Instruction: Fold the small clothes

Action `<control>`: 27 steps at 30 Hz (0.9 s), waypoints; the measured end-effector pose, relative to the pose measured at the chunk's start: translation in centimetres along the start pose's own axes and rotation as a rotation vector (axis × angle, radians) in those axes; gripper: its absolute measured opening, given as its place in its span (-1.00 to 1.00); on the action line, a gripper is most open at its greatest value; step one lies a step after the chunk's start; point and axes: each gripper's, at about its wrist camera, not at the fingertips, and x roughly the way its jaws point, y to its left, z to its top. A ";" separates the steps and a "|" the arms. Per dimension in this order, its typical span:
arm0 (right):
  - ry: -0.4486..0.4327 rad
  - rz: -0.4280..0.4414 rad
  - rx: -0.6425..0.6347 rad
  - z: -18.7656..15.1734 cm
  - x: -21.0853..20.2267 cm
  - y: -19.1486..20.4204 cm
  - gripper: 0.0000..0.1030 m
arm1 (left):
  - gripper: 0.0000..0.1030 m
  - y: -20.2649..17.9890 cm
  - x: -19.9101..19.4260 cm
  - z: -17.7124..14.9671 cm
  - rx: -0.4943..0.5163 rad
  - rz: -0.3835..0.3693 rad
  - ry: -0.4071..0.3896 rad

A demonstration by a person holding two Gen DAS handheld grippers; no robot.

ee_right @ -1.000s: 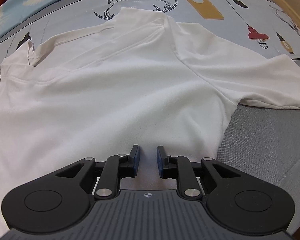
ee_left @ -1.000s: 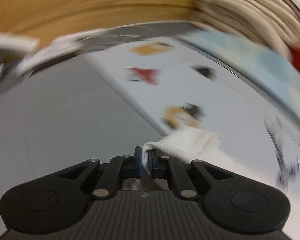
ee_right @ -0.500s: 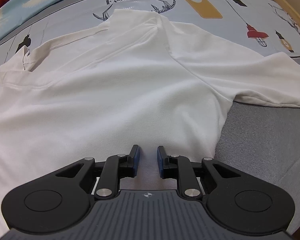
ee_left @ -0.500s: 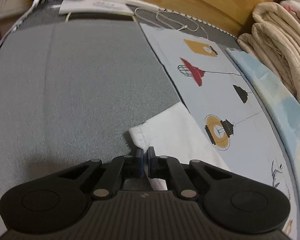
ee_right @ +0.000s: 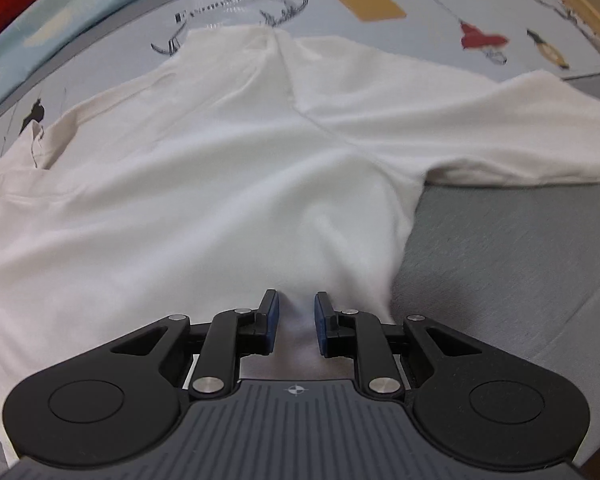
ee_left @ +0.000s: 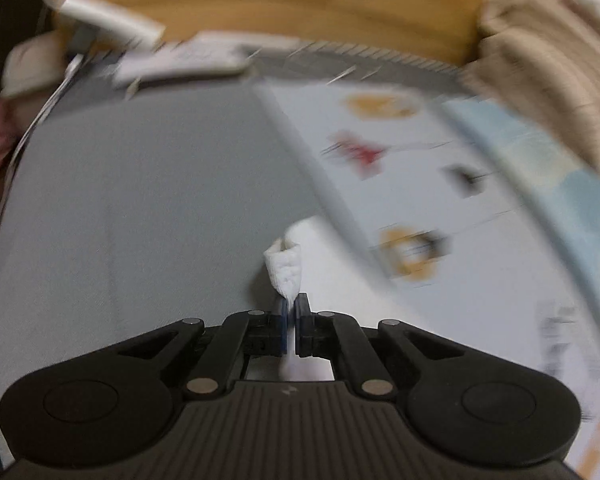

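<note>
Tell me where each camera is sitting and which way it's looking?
Left wrist: rides on the left gripper, looking forward and down across the grey cover to the wooden board; its own fingers pinch the white shirt.
Right wrist: rides on the right gripper, looking down over the spread shirt; its own fingers stand apart over the cloth.
Shared: shirt, grey cover, the printed sheet.

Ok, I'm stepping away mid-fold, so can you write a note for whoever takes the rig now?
Left claw: shut on a bunched corner of the white shirt.
Right claw: jaws apart over the shirt's near edge, cloth between them, no clear pinch.
The shirt lies spread on the printed sheet and grey cover, one sleeve out flat.
Done: one corner gripped.
Left: every fold.
</note>
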 end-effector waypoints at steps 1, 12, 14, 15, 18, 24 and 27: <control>-0.013 0.006 -0.006 0.0 -0.4 -0.1 -0.59 | -0.94 -1.1 -1.6 0.1 0.021 -0.042 -0.028; -0.075 0.079 -0.043 -0.2 -3.8 -0.7 -0.57 | -0.94 -15.0 -18.3 -8.2 0.325 -0.545 0.103; -0.091 0.083 -0.058 -0.3 -4.6 -0.8 -0.57 | -0.94 -16.5 -20.3 -11.5 0.338 -0.635 0.169; -0.099 0.082 -0.060 -0.4 -4.8 -0.9 -0.57 | -0.94 -17.2 -21.1 -13.4 0.355 -0.680 0.196; -0.113 0.088 -0.060 -0.5 -5.4 -1.3 -0.57 | -0.94 -19.0 -21.8 -19.6 0.434 -0.725 0.290; -0.128 0.080 -0.059 -1.2 -5.8 -2.2 -0.57 | -0.95 -25.2 -21.9 -26.5 0.502 -0.696 0.437; -0.118 0.078 -0.059 -1.3 -5.6 -2.5 -0.57 | -0.95 -27.1 -22.8 -27.6 0.509 -0.752 0.428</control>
